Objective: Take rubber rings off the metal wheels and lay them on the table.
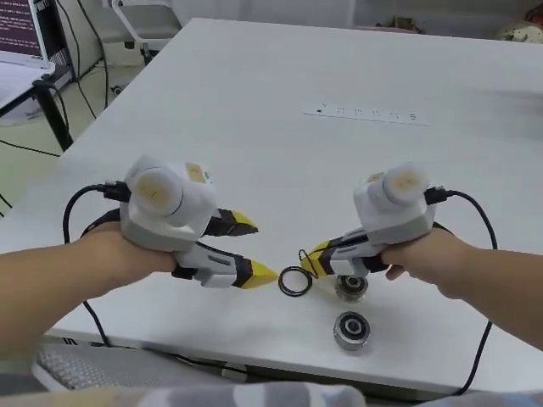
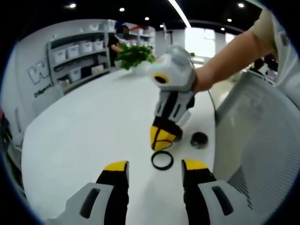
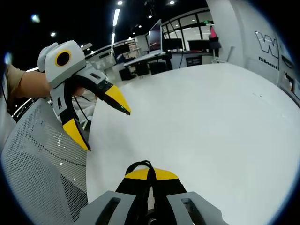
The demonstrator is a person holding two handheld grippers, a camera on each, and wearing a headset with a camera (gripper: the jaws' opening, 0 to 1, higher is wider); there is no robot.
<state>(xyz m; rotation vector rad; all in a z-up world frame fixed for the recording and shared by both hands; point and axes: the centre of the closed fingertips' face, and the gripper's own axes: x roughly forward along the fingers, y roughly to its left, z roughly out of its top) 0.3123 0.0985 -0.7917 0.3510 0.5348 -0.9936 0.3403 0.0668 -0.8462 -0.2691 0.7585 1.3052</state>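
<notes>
right claw (image 3: pixel 149 174) is clenched on a thin black rubber ring (image 3: pixel 139 165), which loops out past the pinched tips just above the white table (image 1: pixel 254 127). to lay it well, i'd lower the tips close to bare tabletop and ease the jaws apart slowly, since a pinched ring may spring. left claw (image 1: pixel 252 248) hangs released, jaws wide. a second rubber ring (image 1: pixel 294 281) lies flat just beside the right tips, and a bare-looking metal wheel (image 1: pixel 350 287) sits under that claw; both crowd the drop spot. a nearer wheel (image 1: pixel 350 329), close to the table edge, seems to have its dark ring on.
</notes>
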